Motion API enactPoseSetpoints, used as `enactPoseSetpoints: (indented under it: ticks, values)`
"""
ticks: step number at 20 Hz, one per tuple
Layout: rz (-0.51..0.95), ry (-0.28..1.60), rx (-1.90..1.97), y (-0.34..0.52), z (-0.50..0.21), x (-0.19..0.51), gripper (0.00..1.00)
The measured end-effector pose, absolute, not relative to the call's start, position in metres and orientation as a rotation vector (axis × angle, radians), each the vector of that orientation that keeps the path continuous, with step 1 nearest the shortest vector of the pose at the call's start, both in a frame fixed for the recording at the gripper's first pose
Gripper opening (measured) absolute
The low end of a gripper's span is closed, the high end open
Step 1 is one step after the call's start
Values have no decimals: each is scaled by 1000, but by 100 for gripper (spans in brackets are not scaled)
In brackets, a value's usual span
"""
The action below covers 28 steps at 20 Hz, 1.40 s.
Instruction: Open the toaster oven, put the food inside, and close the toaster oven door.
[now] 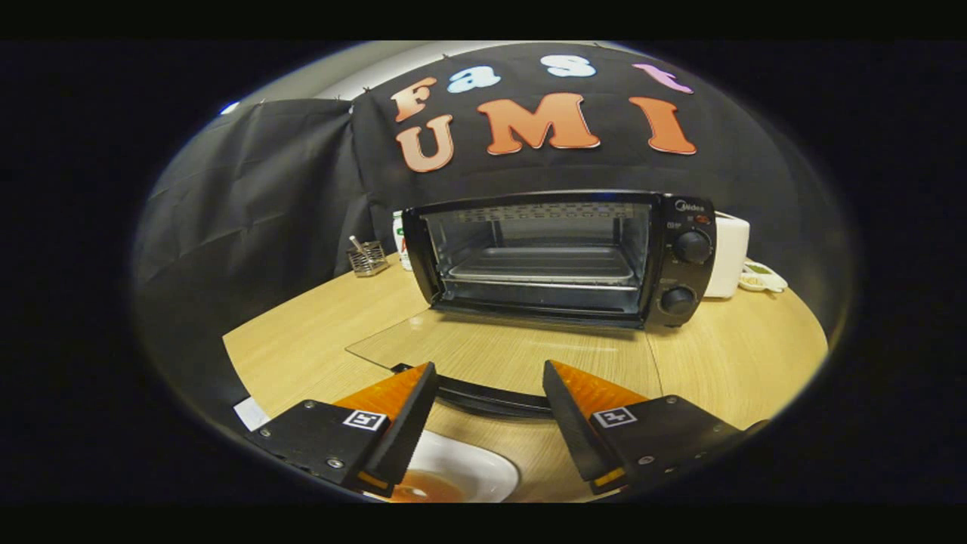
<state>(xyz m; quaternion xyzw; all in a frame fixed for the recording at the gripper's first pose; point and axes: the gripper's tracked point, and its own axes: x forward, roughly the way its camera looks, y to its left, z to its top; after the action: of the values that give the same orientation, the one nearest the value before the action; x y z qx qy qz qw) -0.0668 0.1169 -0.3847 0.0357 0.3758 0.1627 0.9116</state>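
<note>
The hand-held gripper (489, 412) is hovering with its fingers spread and empty at the bottom of the frame, while the toaster oven (559, 257) is sitting at centre on the wooden surface (317, 332), its glass door (498, 355) lying open flat. The white dish (468, 468), partly hidden under the left finger at lower centre, is probably stiff, slippery and breakable, best pinched at its rim. Its orange-brown food (423, 489) is being cut off, so I cannot identify it.

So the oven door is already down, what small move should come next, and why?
Probably lower the open claw toward the white plate lying below and between its fingers. The toaster oven stands open, its glass door flat on the table, its tray bare, and the claw holds nothing.
</note>
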Motion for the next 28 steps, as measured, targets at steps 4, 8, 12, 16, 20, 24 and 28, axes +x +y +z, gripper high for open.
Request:
enactPoseSetpoints:
  ticks: [4,8,12,16,20,24,28]
  values:
    - [330,786,113,114,-386,-66,83]
    - [331,764,103,110,-377,-72,82]
    - [344,732,40,100,-361,-95,81]
    - [411,718,69,113,-345,-128,81]
    - [436,784,63,116,-351,-165,83]
    - [461,825,67,124,-351,-190,85]
    - [478,884,24,127,-361,-214,87]
